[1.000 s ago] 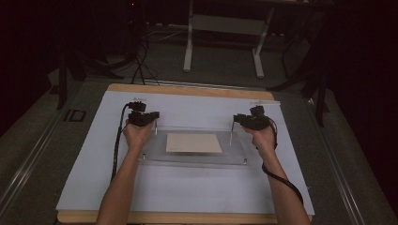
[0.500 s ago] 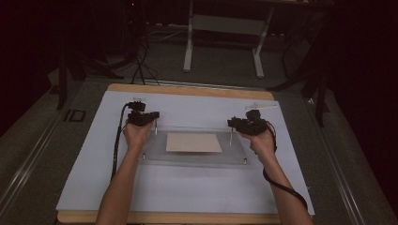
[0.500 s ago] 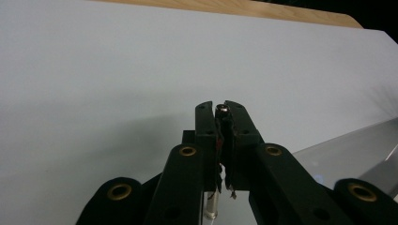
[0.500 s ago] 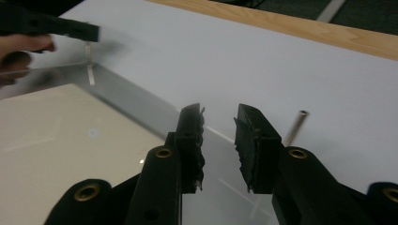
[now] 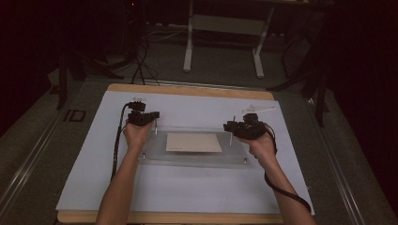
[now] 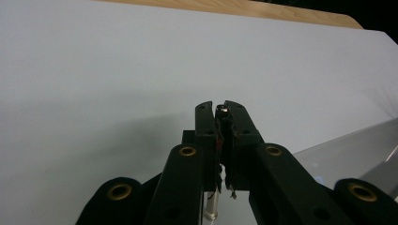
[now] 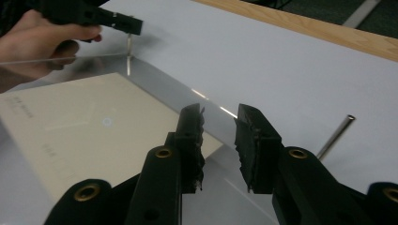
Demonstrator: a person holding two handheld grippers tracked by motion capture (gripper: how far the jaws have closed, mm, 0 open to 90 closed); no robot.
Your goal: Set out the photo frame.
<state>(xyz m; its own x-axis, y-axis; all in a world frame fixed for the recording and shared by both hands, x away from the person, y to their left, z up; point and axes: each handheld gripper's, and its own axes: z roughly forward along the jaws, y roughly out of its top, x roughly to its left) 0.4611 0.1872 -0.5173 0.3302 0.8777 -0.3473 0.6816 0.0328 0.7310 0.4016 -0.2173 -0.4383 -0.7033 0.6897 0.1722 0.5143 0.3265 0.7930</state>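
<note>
A clear acrylic plate (image 5: 197, 157) lies on the white sheet with a cream card (image 5: 193, 142) under it. My left gripper (image 5: 154, 116) sits over the plate's far left corner. In the left gripper view, my left gripper (image 6: 221, 110) is shut on an upright metal post (image 6: 212, 206). My right gripper (image 5: 230, 127) hovers at the far right corner, beside another post (image 5: 231, 138). In the right gripper view, my right gripper (image 7: 219, 117) is open with nothing between the jaws, above the plate's edge (image 7: 206, 96). That post (image 7: 335, 137) stands apart to its right.
The white sheet (image 5: 187, 187) covers a wooden table (image 5: 187, 89). Short posts stand at the plate's near left corner (image 5: 143, 154) and near right corner (image 5: 244, 161). A thin pale stick (image 5: 259, 110) lies at the far right. Dark floor, cables and a stand lie beyond.
My right gripper has moved leftward and lifted a little, away from the far right post. The left gripper has stayed on its post.
</note>
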